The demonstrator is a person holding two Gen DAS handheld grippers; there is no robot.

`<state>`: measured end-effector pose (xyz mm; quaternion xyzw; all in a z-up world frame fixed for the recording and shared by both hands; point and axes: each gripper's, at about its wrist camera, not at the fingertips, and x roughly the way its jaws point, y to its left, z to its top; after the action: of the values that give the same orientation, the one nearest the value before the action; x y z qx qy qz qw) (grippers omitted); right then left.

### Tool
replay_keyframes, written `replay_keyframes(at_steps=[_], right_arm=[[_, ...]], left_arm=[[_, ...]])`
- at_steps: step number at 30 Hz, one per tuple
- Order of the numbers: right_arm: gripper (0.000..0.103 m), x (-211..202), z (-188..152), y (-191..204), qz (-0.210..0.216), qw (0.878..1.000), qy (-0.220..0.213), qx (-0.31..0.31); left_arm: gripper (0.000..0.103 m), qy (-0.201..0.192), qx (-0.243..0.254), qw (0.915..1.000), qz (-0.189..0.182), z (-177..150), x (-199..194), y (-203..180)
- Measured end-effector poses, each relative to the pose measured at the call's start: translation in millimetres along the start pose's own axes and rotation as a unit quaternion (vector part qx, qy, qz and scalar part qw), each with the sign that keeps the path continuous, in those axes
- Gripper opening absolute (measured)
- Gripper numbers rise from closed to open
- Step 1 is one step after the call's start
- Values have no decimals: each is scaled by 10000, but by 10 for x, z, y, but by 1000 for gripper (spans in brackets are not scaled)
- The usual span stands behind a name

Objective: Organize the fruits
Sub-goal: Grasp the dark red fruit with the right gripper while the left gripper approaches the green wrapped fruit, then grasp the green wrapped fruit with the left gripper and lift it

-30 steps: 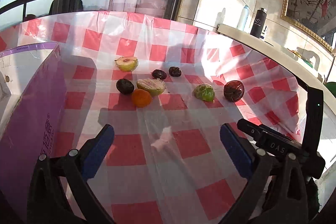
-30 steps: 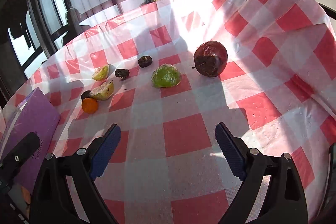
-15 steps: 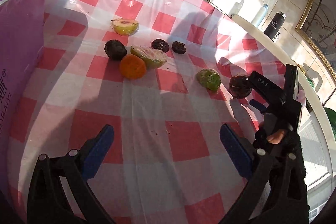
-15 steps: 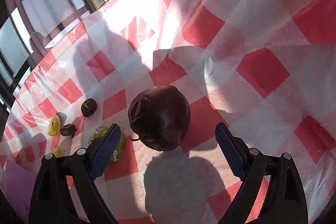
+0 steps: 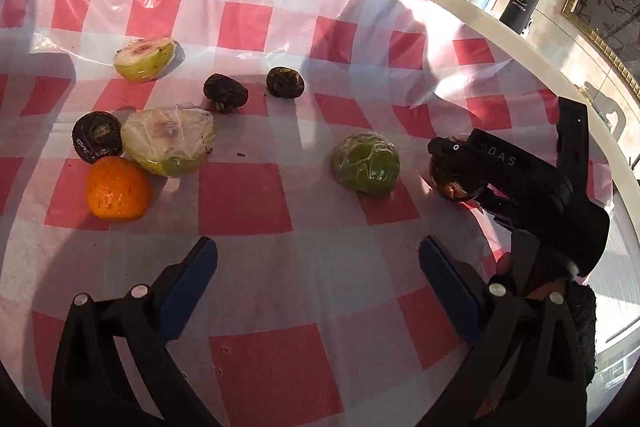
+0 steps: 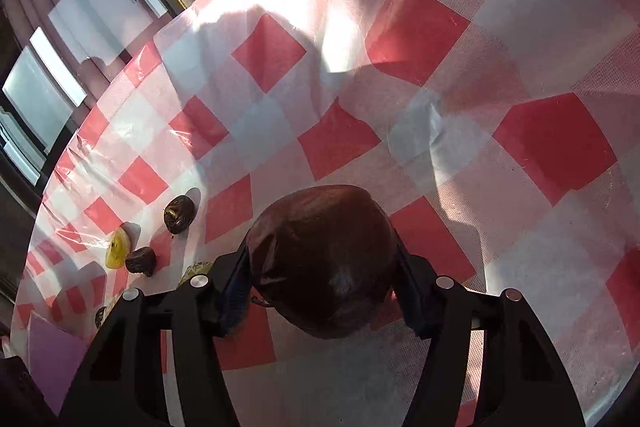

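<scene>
Slipping is the main risk here, in my judgement. Going left to right across the checked tabletop (image 5: 248,199) as the left wrist view shows it: a dark round fruit (image 5: 97,142) and an orange (image 5: 117,188) lie beside a wrapped cut fruit (image 5: 170,141), all three close enough that a careless reach for one would likely nudge the others. Further back lies a cut half fruit (image 5: 145,59), then two small dark fruits (image 5: 225,91) (image 5: 285,82), a little apart from each other. A green wrapped fruit (image 5: 366,163) sits alone toward the right, and its film looks slick, so a pinch could skid off it.

The left tongs (image 5: 318,283) hang wide open above bare cloth, holding and touching nothing.

At the far right, the right tongs (image 6: 322,281) are closed on the large dark red fruit (image 6: 324,259), one blue pad pressed to each side. That fruit is round, glossy and wider than the pads, and seems to sit toward their tips, so it could roll or pop forward if the squeeze slackens or the tool tilts; too hard a squeeze might bruise it. Whether it is lifted clear of the cloth I cannot tell. The thin plastic cover (image 6: 420,131) is wrinkled, and dragging the fruit could snag it and shift the other pieces.
</scene>
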<state>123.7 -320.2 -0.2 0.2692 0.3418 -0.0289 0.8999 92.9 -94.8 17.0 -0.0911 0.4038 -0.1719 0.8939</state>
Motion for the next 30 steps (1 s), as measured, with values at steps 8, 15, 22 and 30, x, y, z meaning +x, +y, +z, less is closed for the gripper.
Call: replay_keyframes(at_steps=[8, 15, 22, 30], right_arm=[[61, -78, 48, -289, 94, 9963, -322, 788], [61, -23, 43, -206, 12, 9981, -266, 551], [61, -29, 38, -189, 36, 9984, -277, 495], [61, -39, 26, -163, 1, 9987, -340, 373]], left_arm=[[100, 497, 1051, 9915, 576, 443, 726, -500], [60, 663, 1973, 9761, 619, 434, 882, -727], [59, 163, 1446, 9890, 259, 42, 283, -468], [60, -586, -27, 9981, -205, -584, -718, 342]])
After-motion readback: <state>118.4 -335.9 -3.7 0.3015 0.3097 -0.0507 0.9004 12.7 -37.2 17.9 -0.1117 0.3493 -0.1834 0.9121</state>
